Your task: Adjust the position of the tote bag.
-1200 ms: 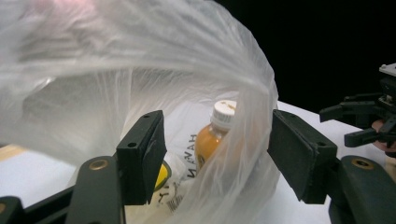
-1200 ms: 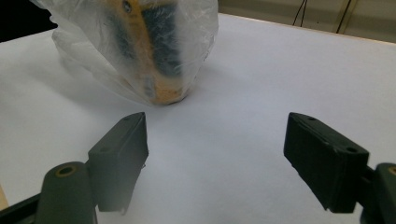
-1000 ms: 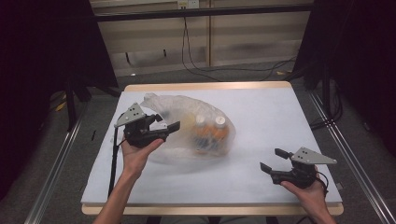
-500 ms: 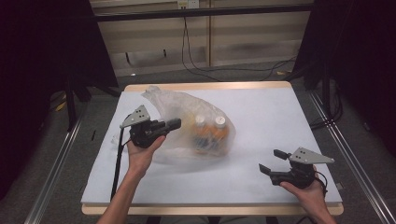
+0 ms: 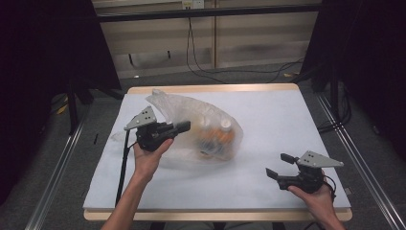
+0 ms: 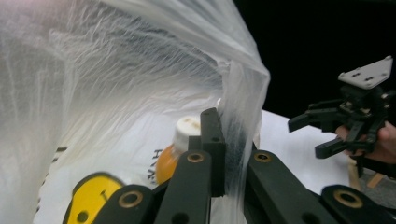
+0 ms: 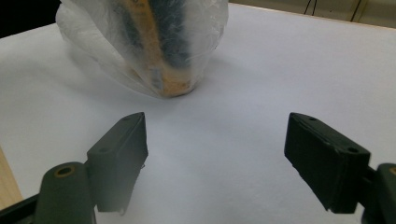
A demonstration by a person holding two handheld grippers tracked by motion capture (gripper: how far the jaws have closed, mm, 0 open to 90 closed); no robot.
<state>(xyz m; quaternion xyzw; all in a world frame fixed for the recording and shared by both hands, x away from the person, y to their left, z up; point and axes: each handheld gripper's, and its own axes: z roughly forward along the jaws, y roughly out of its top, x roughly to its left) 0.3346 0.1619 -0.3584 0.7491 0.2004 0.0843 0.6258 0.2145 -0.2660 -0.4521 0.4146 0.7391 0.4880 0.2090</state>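
While the left gripper (image 5: 184, 126) pinches a fold of the clear plastic bag (image 5: 210, 120) holding 2 orange bottles (image 5: 215, 136), the right gripper (image 5: 280, 165) rests wide open on the white table (image 5: 287, 120).

No complete word or number can be read. Through the thin translucent white plastic bag (image 6: 116, 93), black printed lettering appears on the white label of an orange bottle with a white cap (image 6: 175, 149), where only a few sideways characters resembling "H", "Y" and "A" can be made out. The markings on a yellow round label (image 6: 91, 196) are blurred beyond reading.
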